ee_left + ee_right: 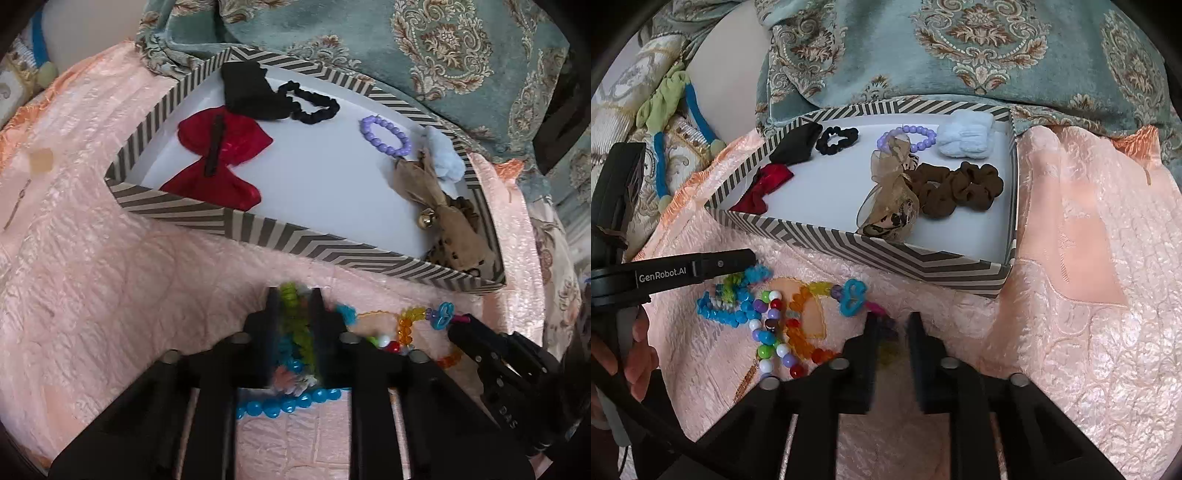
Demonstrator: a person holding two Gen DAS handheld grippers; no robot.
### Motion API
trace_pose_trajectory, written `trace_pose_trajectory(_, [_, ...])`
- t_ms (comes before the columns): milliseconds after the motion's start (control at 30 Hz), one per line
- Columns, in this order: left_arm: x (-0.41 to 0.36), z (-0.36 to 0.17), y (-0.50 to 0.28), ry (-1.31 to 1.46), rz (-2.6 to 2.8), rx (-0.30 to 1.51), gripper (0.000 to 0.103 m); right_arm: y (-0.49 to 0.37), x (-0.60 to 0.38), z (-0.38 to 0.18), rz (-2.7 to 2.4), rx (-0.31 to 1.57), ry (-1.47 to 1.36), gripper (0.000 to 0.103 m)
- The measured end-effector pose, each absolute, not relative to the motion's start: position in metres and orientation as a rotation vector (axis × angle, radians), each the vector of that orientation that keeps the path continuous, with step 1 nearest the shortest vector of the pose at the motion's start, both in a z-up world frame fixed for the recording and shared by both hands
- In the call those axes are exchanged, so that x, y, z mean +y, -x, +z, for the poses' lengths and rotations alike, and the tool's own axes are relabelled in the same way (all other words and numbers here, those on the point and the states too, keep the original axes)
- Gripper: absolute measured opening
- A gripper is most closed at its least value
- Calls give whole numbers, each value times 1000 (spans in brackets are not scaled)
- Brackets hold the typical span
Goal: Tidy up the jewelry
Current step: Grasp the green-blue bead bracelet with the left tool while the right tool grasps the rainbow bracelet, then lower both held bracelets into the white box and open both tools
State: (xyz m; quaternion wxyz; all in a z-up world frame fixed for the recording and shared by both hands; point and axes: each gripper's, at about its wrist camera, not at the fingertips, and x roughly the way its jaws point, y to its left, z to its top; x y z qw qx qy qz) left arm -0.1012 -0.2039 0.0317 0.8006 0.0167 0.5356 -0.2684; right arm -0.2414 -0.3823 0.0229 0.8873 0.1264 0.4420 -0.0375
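Fuzzy green-and-teal scrunchie (295, 325) between left jaws, beads (772, 332) beside

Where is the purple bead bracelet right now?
The purple bead bracelet lies inside the striped box near its far wall, between the black scrunchie and the pale blue fluffy scrunchie.

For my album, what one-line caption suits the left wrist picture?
Left gripper pinching a fuzzy multicolored hair tie on the pink bedspread, in front of the striped box.

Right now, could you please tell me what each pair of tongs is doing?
Left tongs: closed on the fuzzy green hair tie.
Right tongs: partly open, straddling something small and blurred; grip cannot be told.
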Motion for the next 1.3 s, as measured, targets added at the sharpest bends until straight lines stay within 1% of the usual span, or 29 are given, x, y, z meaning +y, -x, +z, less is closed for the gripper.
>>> trace_pose_trajectory(33, [-203,33,101,-37,-573,1146,10,242,-383,24,-72,914,-269,9])
trace_pose_trajectory(233, [-188,53,105,13,-590,1108,10,250,-384,38,-46,856,-301,9])
trace_pose_trajectory(500, [-181,67,113,20,-585,1080,10,258,-384,45,-25,841,-331,9])
trace_pose_trajectory(733, [-174,103,123,34,-623,1015,10,266,-384,66,19,787,-384,9])
trace_pose_trajectory(933, [-167,129,128,27,-618,960,10,272,-378,85,26,761,-367,9])
trace_pose_trajectory(1300, [-167,155,131,16,-618,901,10,276,-375,119,28,719,-315,9])
